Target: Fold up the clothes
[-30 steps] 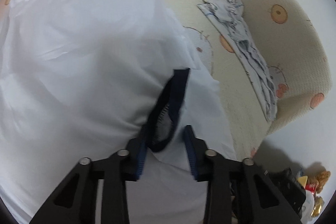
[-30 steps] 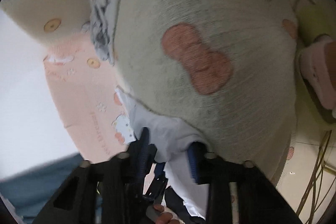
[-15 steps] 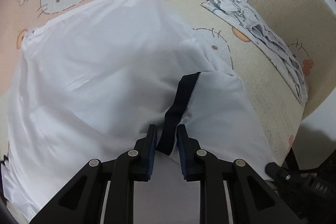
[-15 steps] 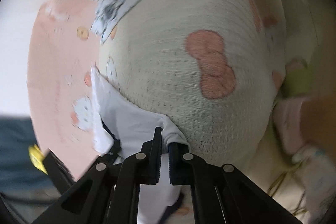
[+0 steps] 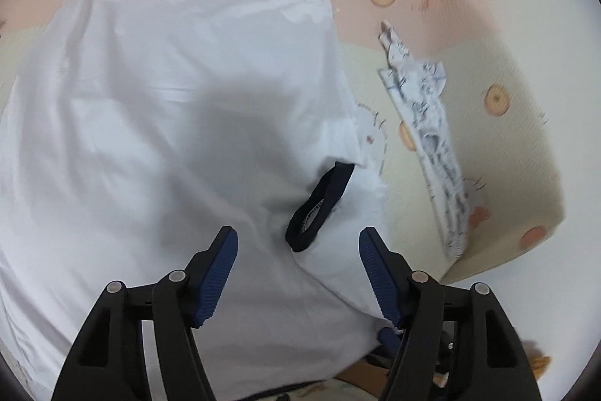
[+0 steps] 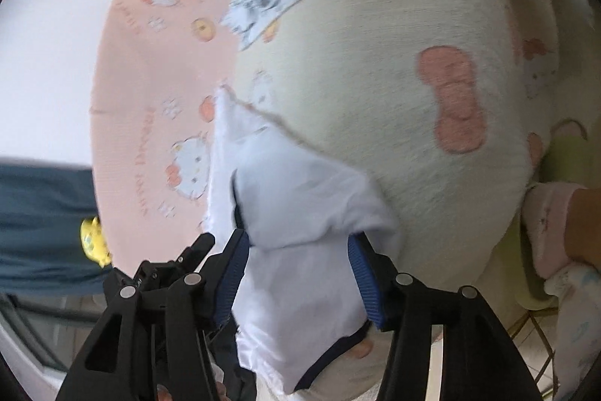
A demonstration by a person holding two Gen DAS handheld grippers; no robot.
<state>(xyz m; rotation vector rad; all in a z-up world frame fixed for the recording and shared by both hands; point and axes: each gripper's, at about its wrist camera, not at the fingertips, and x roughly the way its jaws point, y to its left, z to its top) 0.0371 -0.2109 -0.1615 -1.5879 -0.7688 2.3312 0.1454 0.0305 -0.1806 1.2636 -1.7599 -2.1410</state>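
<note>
- The white shirt (image 5: 169,138) lies spread over the bed (image 5: 518,145), filling the left wrist view's centre and left, ready for its next fold.
- Left claw (image 5: 296,269) is opening, released, navy collar (image 5: 319,202) just ahead.
- Right claw (image 6: 298,273) is opening too; a folded corner lies loose between its pads.

Smooth white cloth shirt (image 5: 169,123), ribbed navy collar (image 5: 319,202), coarse-knit matt blanket (image 6: 375,81).

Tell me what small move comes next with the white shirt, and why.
Probably lift both grippers clear. The left gripper and right gripper have jaws opening, no longer pressing the white shirt, which lies folded on the blanket. Then regrip a side edge.
</note>
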